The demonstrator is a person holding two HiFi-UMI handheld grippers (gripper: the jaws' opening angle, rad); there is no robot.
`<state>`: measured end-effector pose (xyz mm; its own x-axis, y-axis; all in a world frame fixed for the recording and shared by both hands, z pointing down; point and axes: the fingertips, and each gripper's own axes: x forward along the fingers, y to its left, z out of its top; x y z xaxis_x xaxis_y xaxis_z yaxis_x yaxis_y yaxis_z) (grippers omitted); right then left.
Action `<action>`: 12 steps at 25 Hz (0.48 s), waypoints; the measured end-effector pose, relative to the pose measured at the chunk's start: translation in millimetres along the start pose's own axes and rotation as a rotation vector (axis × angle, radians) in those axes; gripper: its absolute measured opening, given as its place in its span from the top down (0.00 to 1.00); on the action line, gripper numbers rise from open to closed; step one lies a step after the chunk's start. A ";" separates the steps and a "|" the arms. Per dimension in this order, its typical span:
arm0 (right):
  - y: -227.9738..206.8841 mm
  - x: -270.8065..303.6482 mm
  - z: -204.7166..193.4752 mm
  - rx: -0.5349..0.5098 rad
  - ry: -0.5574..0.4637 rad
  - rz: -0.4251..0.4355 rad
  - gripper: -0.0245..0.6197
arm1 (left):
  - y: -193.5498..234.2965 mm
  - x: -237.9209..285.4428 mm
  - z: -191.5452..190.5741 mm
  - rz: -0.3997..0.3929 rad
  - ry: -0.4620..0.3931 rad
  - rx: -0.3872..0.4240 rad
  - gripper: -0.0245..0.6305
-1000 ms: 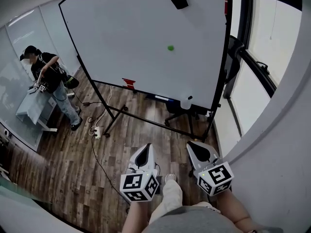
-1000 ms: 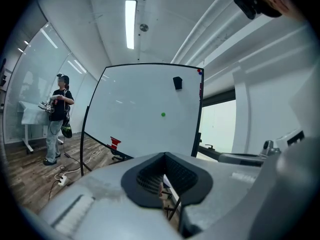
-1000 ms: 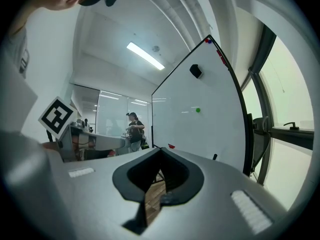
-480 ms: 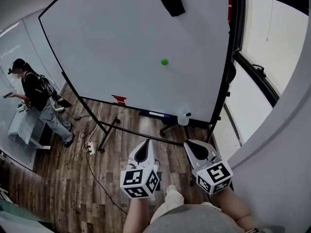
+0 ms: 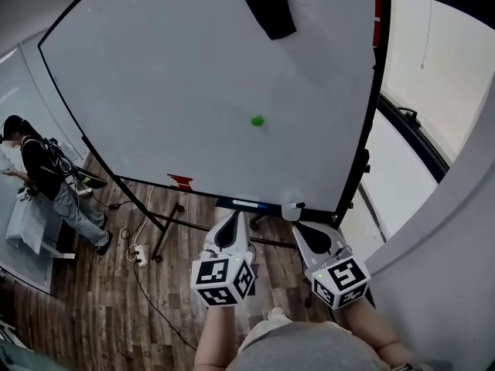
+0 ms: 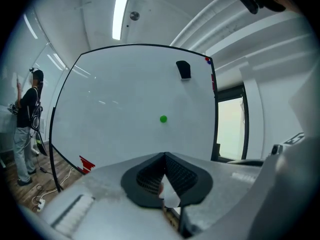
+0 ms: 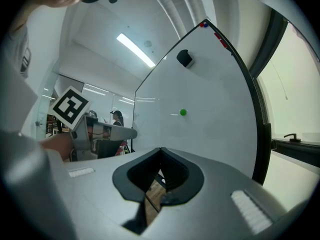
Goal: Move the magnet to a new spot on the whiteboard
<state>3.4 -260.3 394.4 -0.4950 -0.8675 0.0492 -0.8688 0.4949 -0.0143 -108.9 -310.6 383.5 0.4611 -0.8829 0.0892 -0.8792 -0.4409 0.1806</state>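
Approach step, I judge: left gripper (image 5: pixel 230 222) and right gripper (image 5: pixel 305 230) are clenched empty, the magnet (image 5: pixel 257 120) is at twelve o'clock on the whiteboard (image 5: pixel 155 91), so one gripper must open and reach it.

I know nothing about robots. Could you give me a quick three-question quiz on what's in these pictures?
1. True or false: the green magnet is stuck on the whiteboard, with nothing gripping it.
2. Where does the black eraser sit on the board, relative to the magnet? A) above it B) below it C) level with it, to the left
3. Fill in: the fingers of the left gripper and of the right gripper are ____ (open or shut).
Key: 1 true; 2 A; 3 shut.
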 end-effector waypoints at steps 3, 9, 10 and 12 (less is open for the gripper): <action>-11.1 13.3 -0.4 0.001 -0.001 -0.020 0.96 | 1.6 23.9 10.5 -0.028 -0.005 0.023 0.96; -33.9 36.2 0.5 0.001 -0.009 -0.061 0.96 | 1.6 70.1 34.5 -0.083 -0.026 0.052 0.96; -36.9 39.4 0.4 0.001 -0.009 -0.068 0.96 | 1.9 77.2 38.5 -0.087 -0.032 0.056 0.96; -41.9 44.4 -0.8 0.002 -0.006 -0.080 0.96 | 2.7 90.1 45.9 -0.090 -0.043 0.062 0.96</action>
<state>17.8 -319.5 397.9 -0.4244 -0.9044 0.0438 -0.9055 0.4242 -0.0128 -75.3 -398.7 347.1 0.5345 -0.8445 0.0334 -0.8406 -0.5271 0.1248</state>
